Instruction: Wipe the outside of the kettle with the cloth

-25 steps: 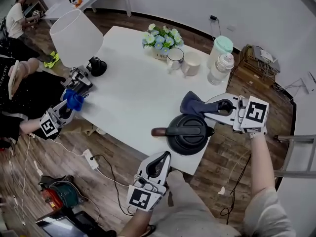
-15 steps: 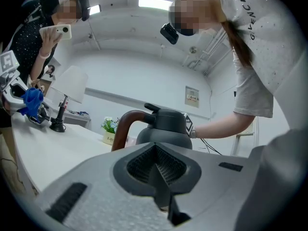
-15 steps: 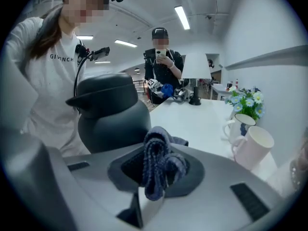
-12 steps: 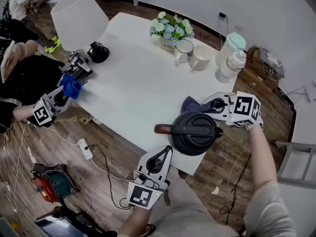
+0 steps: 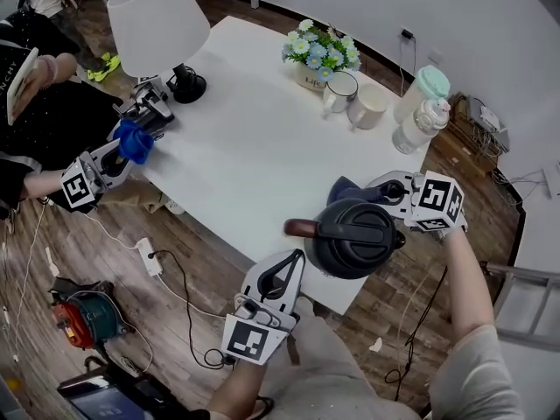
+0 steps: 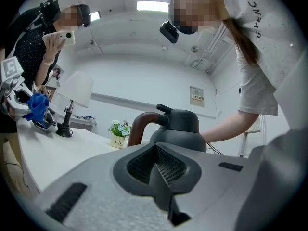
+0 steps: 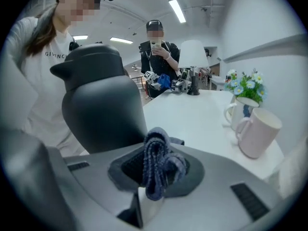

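R grip [image 7: 155, 174] clamped on cloth [image 7: 161, 160] | cloth bunched betw. jaws, just beside kettle [image 7: 98, 107] side, contact unclear | L grip [image 6: 159, 171] jaws together, nothing betw., aimed at kettle, apart from it, off table [image 5: 254, 147] edge | kettle upright on table nr corner, handle twd L grip | mugs [image 5: 367, 105] + flowers [image 5: 322, 46] at far edge.

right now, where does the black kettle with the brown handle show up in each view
Head view: black kettle with the brown handle, lower right of centre, at the near edge of the white table.
Left gripper view: centre, just above the jaws.
Right gripper view: left of centre, large, behind the dark blue cloth.
Shared landmark: the pot of blue and white flowers.
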A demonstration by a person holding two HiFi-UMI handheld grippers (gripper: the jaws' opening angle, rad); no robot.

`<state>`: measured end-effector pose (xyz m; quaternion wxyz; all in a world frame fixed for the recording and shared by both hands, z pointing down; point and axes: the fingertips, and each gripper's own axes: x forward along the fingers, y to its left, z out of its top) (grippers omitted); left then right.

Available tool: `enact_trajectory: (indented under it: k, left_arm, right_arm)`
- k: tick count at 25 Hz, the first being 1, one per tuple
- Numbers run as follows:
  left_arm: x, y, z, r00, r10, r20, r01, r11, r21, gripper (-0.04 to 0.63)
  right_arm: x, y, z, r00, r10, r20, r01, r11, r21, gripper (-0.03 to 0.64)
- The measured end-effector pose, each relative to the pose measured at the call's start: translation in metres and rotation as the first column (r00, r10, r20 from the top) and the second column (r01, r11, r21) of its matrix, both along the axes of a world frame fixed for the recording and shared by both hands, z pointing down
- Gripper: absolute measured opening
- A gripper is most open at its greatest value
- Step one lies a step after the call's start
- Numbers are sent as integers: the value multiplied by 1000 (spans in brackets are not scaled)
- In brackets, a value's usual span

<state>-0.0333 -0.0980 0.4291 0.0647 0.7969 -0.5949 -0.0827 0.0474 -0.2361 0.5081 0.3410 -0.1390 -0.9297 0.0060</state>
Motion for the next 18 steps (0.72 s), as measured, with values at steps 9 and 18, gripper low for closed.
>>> enact_trajectory:
  k: [9, 18]
  left_arm:
    - [-5, -4, -10, 1000, -16, -18, 16, 1000, 0, 8]
    - [-10, -16, -15, 999, -36, 22, 36, 999, 29, 8]
  right_arm:
    - [-23, 16, -178, 962, -241, 131, 230, 969, 95, 61]
    - [-71, 41, -160, 766, -624, -157, 605, 781, -152, 61]
